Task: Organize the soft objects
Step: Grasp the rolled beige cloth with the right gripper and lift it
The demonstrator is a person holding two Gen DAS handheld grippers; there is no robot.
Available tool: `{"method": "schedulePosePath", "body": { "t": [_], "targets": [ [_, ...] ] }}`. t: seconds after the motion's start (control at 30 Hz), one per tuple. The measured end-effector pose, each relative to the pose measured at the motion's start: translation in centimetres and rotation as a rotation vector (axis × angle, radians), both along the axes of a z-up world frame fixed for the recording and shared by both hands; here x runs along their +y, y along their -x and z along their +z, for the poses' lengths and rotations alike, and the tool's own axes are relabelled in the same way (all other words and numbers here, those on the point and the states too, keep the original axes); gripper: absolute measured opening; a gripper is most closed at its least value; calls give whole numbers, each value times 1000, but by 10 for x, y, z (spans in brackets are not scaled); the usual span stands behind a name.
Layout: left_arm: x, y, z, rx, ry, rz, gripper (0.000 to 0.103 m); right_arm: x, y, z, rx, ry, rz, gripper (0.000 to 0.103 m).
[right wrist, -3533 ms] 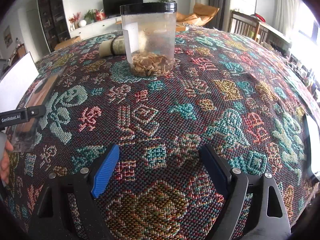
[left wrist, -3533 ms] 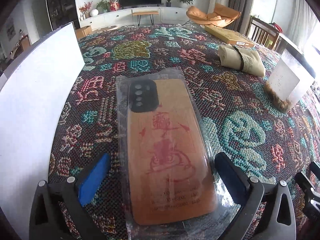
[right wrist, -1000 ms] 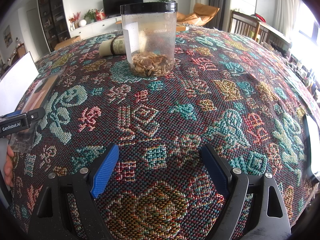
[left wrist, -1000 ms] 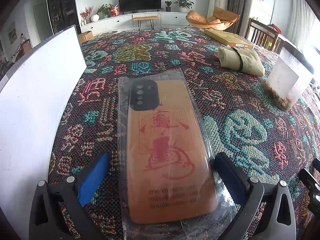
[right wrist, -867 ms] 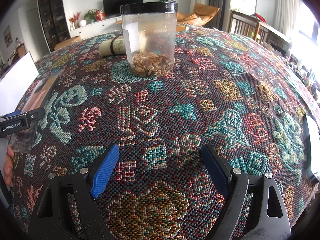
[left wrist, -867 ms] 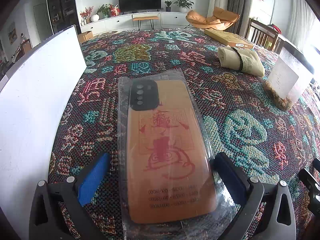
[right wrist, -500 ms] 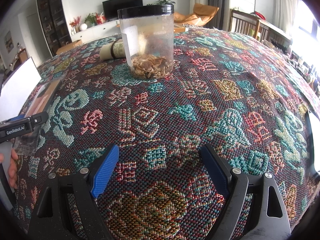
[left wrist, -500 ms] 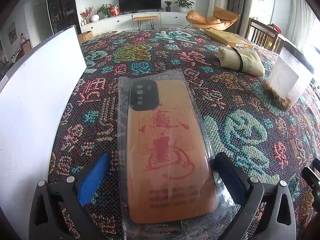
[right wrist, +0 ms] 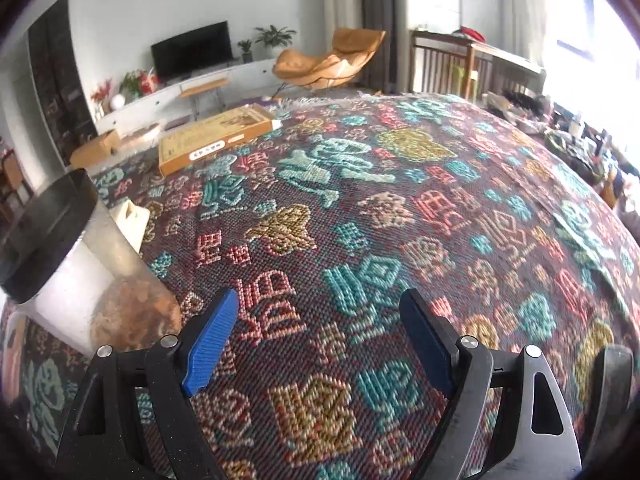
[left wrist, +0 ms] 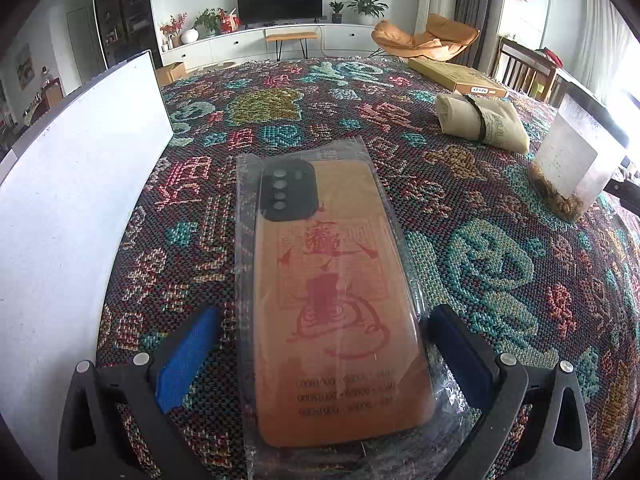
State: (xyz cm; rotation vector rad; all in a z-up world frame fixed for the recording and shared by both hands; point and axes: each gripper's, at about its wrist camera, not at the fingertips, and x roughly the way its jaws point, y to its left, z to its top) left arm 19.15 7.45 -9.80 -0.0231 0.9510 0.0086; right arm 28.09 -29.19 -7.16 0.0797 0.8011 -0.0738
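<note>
An orange phone case (left wrist: 336, 300) with a red print, sealed in a clear plastic bag, lies flat on the patterned tablecloth (left wrist: 500, 272). My left gripper (left wrist: 320, 352) is open around its near half, one blue pad on each side; the bag's edge reaches the right finger. A rolled beige cloth bag (left wrist: 480, 124) tied with a dark band lies further back on the right. In the right wrist view only its end (right wrist: 130, 220) shows behind the jar. My right gripper (right wrist: 318, 300) hangs open over bare cloth with nothing between its fingers.
A clear plastic jar (right wrist: 80, 264) with a black lid and brown bits inside stands close to the right gripper's left finger, also visible as the jar (left wrist: 576, 160). A flat cardboard box (right wrist: 216, 140) lies at the far edge. A white board (left wrist: 72, 208) stands along the left.
The right gripper has swung to the right: the jar went from ahead in the middle to close at the left edge. The left gripper and the phone case have not moved.
</note>
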Motion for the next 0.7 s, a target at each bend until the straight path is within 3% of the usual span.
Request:
{"method": "schedulePosePath", "body": {
  "t": [0.1,0.23,0.33,0.43,0.57,0.63,0.7],
  "targets": [
    [0,0,0,0,0,0,103,23,-12,-12,27,34,162,84],
    [0,0,0,0,0,0,103,62,4,-16,13,91,392,81],
    [0,0,0,0,0,0,103,70,16,-12,37,95,501,81],
    [0,0,0,0,-1,0,103,55,11,6,115,147,476,82],
    [0,0,0,0,0,1,103,34,-14,76,137,121,346,84],
    [0,0,0,-1,2,1,103,42,-35,113,168,52,312,84],
    [1,0,0,-2,5,2,103,73,-56,136,236,44,343,84]
  ]
}}
